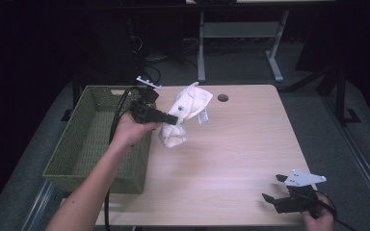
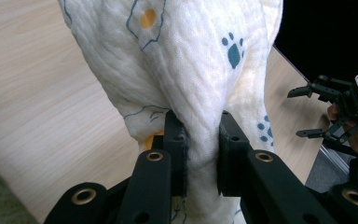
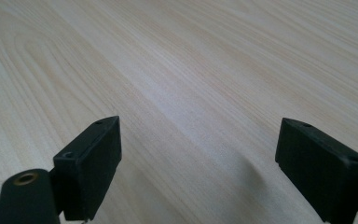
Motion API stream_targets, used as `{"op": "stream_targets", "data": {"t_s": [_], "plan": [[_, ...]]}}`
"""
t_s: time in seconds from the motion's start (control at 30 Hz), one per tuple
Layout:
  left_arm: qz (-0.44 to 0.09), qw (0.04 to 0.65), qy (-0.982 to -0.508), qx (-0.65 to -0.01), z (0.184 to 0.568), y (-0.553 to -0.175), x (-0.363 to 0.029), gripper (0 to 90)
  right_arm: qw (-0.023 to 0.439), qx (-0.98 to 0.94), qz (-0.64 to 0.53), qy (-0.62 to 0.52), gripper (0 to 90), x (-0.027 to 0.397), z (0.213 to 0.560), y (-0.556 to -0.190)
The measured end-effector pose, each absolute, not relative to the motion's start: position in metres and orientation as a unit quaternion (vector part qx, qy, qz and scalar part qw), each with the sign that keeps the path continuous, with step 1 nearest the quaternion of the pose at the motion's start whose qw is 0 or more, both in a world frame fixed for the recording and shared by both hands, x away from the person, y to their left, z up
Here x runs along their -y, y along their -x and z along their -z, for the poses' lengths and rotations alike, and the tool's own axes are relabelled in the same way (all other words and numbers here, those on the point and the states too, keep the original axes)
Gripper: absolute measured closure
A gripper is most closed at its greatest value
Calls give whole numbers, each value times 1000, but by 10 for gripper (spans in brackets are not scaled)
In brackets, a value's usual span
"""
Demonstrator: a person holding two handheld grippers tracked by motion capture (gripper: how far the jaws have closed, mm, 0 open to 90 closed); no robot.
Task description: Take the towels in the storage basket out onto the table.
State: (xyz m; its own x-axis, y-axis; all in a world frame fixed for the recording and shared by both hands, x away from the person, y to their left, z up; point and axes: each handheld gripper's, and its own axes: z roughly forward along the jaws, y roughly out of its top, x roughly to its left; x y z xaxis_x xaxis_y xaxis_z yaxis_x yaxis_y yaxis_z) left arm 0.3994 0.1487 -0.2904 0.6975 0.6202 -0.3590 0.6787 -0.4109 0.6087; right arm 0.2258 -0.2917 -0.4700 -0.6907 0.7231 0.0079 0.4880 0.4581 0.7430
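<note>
Cloth (image 1: 189,109) pinched in left claw (image 1: 174,119), basket (image 1: 91,139) rim just beside.

A light wooden table (image 1: 231,154) carries a green woven basket (image 1: 96,139).

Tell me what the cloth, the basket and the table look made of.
Cloth: soft white cotton-like fabric, likely quilted or gauze, judging by its crinkled weave; printed with teal paw marks, and it folds where the left gripper pinches it.
Basket: olive-green woven fibre or plastic, going by its fine mesh-like texture; which one is unclear.
Table: pale wood or wood-look laminate, matte, with visible grain lines.
</note>
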Motion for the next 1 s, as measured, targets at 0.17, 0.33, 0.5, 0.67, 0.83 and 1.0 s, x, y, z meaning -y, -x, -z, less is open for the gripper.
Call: {"op": "stream_targets", "data": {"t_s": [0.17, 0.33, 0.5, 0.67, 0.83, 1.0], "plan": [[44, 379, -841, -383, 296, -404, -136, 772, 158, -839, -376, -361, 140, 293, 470, -226], [50, 381, -842, -378, 298, -407, -124, 772, 159, -838, -377, -362, 140, 295, 470, -226], [54, 380, -845, -372, 300, -409, -110, 772, 160, -837, -377, -364, 140, 295, 470, -225], [56, 381, -847, -368, 301, -413, -98, 771, 160, -835, -378, -366, 140, 296, 470, -225], [63, 381, -847, -365, 307, -416, -87, 771, 160, -836, -377, -364, 140, 295, 470, -225], [67, 377, -847, -369, 315, -418, -77, 770, 160, -836, -377, -365, 140, 296, 470, -225]]}}
